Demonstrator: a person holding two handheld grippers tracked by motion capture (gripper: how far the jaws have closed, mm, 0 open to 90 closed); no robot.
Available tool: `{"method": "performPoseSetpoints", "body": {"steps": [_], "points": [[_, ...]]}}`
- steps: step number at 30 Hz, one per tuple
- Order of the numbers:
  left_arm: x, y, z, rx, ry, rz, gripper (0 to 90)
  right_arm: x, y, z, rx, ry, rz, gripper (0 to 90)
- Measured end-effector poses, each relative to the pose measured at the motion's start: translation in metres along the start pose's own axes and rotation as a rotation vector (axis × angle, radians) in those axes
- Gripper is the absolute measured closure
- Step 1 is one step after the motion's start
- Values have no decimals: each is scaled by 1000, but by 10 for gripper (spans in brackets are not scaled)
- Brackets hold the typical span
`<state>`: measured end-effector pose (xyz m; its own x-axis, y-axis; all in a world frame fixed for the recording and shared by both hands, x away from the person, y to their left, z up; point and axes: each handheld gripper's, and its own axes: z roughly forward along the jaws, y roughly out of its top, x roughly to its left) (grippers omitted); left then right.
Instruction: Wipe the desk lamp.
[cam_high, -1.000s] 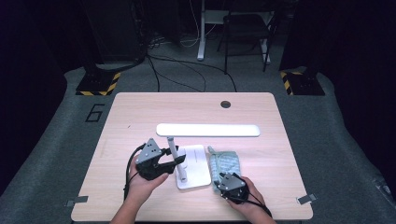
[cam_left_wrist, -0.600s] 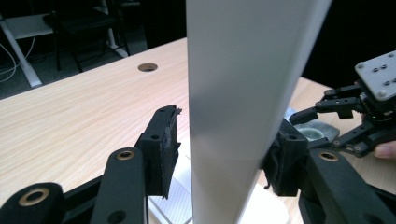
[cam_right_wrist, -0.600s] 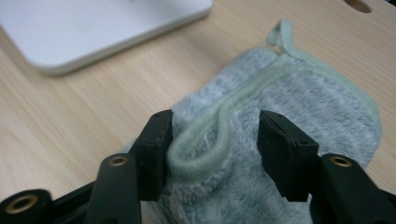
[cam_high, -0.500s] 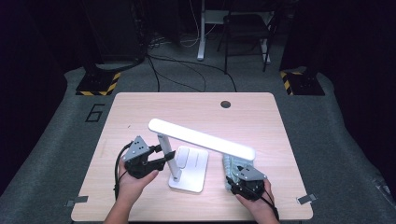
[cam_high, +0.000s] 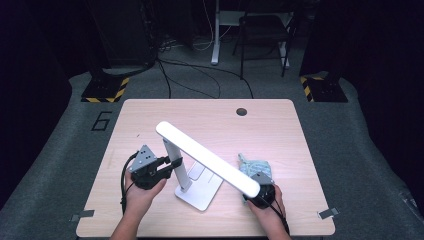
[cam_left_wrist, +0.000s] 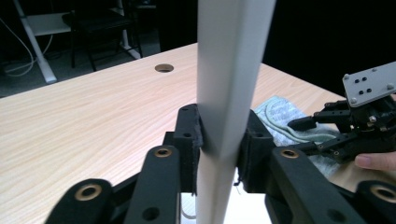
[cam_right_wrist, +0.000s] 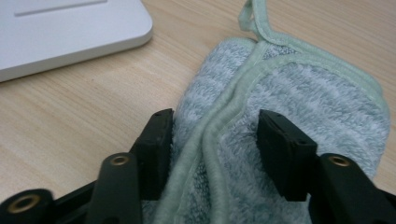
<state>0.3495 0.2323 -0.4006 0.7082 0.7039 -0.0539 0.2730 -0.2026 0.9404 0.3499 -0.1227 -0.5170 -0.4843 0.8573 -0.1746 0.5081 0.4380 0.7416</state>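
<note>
On the table (cam_high: 150, 120), left gripper (cam_high: 172, 165) clamps the lamp post (cam_high: 176, 162); right gripper (cam_right_wrist: 215, 140), half-open, straddles the cloth (cam_right_wrist: 299, 93).

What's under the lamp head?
Under the lamp head: its base, part of the cloth and the right gripper. The head covers the gripper's jaws there.

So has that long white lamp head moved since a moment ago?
Yes. The lamp head lay level across the table, parallel to its far edge; now it slants, its right end swung toward the near edge, over the cloth.
</note>
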Motion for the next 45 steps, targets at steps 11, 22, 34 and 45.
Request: {"method": "performPoseSetpoints", "body": {"steps": [11, 22, 34, 45], "points": [[4, -1, 4, -14, -101, -16, 749, -11, -2, -5, -22, 133, 43, 736], [2, -5, 12, -44, -176, -70, 724, 3, 32, 21, -64, 280, -48, 726], [-4, -12, 22, 17, -133, -48, 740, -13, 41, 38, -48, 329, -32, 528], [-7, -17, 31, 67, -131, -39, 704, -13, 49, 45, -71, 244, 35, 609]]}}
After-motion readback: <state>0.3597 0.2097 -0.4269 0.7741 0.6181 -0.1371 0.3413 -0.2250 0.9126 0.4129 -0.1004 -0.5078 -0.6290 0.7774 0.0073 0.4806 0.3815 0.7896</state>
